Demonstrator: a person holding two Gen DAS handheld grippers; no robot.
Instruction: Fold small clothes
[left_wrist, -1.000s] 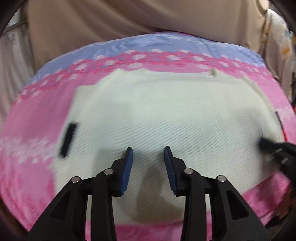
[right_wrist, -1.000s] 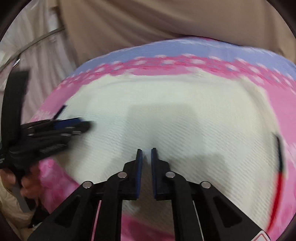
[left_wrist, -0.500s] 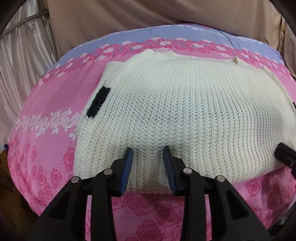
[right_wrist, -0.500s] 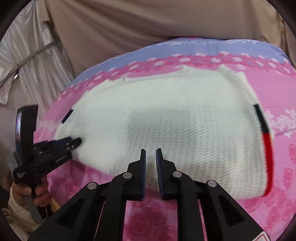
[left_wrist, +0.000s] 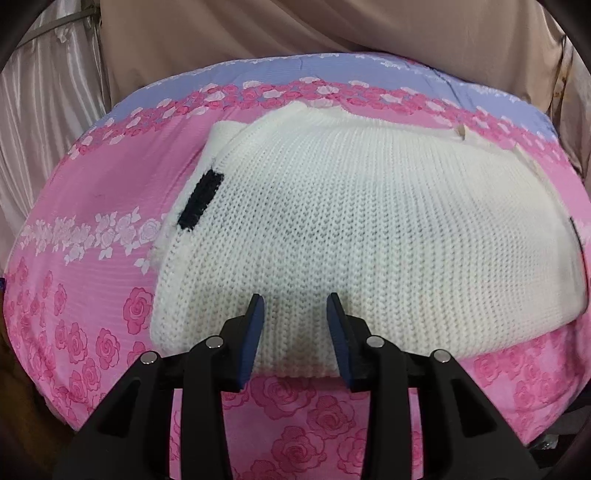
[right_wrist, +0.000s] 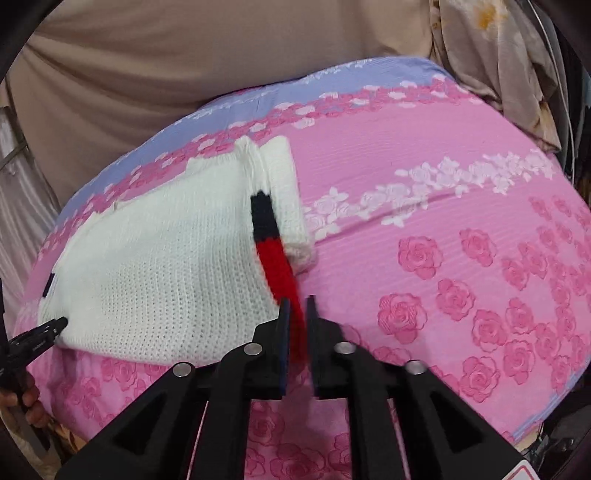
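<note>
1. Far left, left wrist view: pale satin curtain (left_wrist: 48, 110) hangs off the bed's left edge; a tan drape (left_wrist: 314, 33) runs behind the far edge.
2. The carrier is a bed w/ a pink rose-print sheet (left_wrist: 92, 192); a lilac band lies along its far edge and a strip of white roses crosses the left side.
3. We see the task item, a cream knit sweater (left_wrist: 351, 236), lying folded on the sheet, nearer the front edge than the far one, spanning most of the middle.
4. A black patch (left_wrist: 201, 199) sits on the sweater's left part, tilted.
5. Our left gripper (left_wrist: 295, 325) is over the sweater's front hem, at its left-centre. Its blue pads (left_wrist: 255, 332) stand wide apart w/ bare knit between them; they grasp nothing. Whether the tips touch the knit, we can't tell.
6. In the right wrist view the left gripper (right_wrist: 55, 326) shows at the sweater's (right_wrist: 166, 273) front-left corner, tip touching or just beside the fabric.
7. At the sweater's right end a black-and-red stripe (right_wrist: 273, 251) runs toward the front edge; a cream folded part lies just beyond it.
8. Our right gripper (right_wrist: 296, 325) is at the sweater's front-right corner. Its jaws are nearly closed, narrow gap only, and the red end of the stripe passes between them. Looks pinched, but blur there means we can't tell if the grip is firm.
9. Right of that: sheet (right_wrist: 461, 229) to the right edge; a floral cloth (right_wrist: 491, 59) hangs past the far-right corner.
</note>
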